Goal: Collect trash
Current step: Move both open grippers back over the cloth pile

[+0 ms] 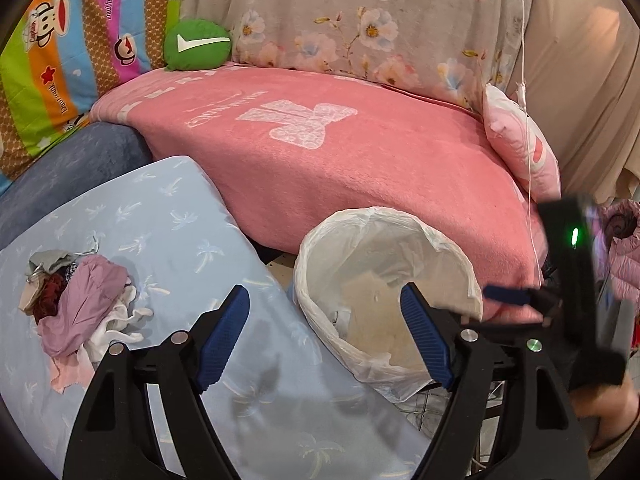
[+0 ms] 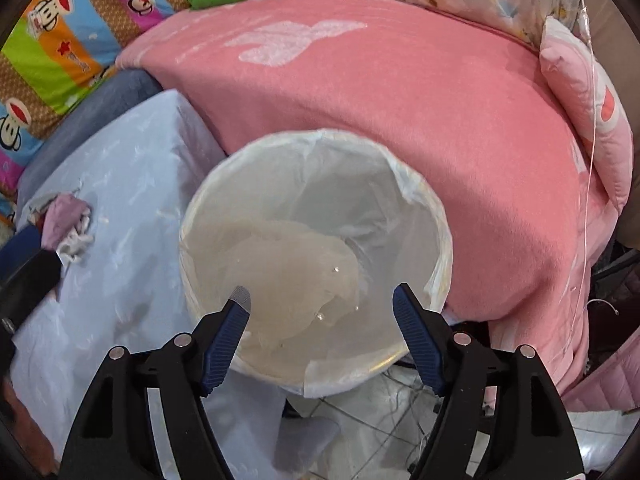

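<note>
Step in hand: judged between pickups; something pale already lies in the bin [image 2: 316,256].
Right gripper [image 2: 322,304]: over the bin mouth, jaws spread, holding nothing.
Left gripper [image 1: 324,308]: jaws wide apart, empty, between bin and blue sheet [image 1: 168,216].
Trash left: a heap of scraps [image 1: 80,304] on the sheet, well left of the bin.
Next move: likely swing to the heap, close on one scrap, carry it over the rim.

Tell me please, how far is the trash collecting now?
Partly done: the lined trash bin already holds pale crumpled material. In hand: nothing; the right claw hangs open over the bin, and the left claw is open too. Left: the pile of scraps on the light blue sheet.
</note>
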The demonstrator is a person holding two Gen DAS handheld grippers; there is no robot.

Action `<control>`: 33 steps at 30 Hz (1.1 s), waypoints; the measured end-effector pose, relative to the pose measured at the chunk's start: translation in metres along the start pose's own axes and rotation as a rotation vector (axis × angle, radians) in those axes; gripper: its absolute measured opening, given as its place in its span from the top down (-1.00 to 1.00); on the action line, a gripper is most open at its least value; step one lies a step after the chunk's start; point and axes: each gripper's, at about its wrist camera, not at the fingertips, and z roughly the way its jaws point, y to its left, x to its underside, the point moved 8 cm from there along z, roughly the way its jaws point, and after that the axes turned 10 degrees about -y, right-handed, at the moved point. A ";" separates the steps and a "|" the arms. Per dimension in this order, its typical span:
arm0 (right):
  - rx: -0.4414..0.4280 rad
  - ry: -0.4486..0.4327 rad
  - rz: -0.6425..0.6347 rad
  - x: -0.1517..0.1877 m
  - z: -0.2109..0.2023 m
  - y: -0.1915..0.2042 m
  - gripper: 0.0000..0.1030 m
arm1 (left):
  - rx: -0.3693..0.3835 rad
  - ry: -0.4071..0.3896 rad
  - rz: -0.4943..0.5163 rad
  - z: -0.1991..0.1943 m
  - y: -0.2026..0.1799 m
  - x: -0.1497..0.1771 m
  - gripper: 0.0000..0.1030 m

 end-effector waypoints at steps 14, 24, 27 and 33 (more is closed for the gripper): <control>-0.099 -0.197 0.005 -0.038 -0.062 0.034 -0.39 | -0.067 -0.003 -0.090 -0.007 0.038 0.004 -0.45; -0.209 -0.300 -0.021 -0.085 -0.072 0.117 -0.39 | -0.233 -0.030 -0.190 -0.033 0.131 0.013 -0.70; -0.250 -0.299 -0.045 -0.087 -0.067 0.152 -0.39 | -0.289 -0.032 -0.234 -0.043 0.166 0.021 -0.77; -0.346 -0.261 -0.089 -0.076 -0.046 0.225 -0.39 | -0.394 -0.019 -0.287 -0.062 0.221 0.042 -0.77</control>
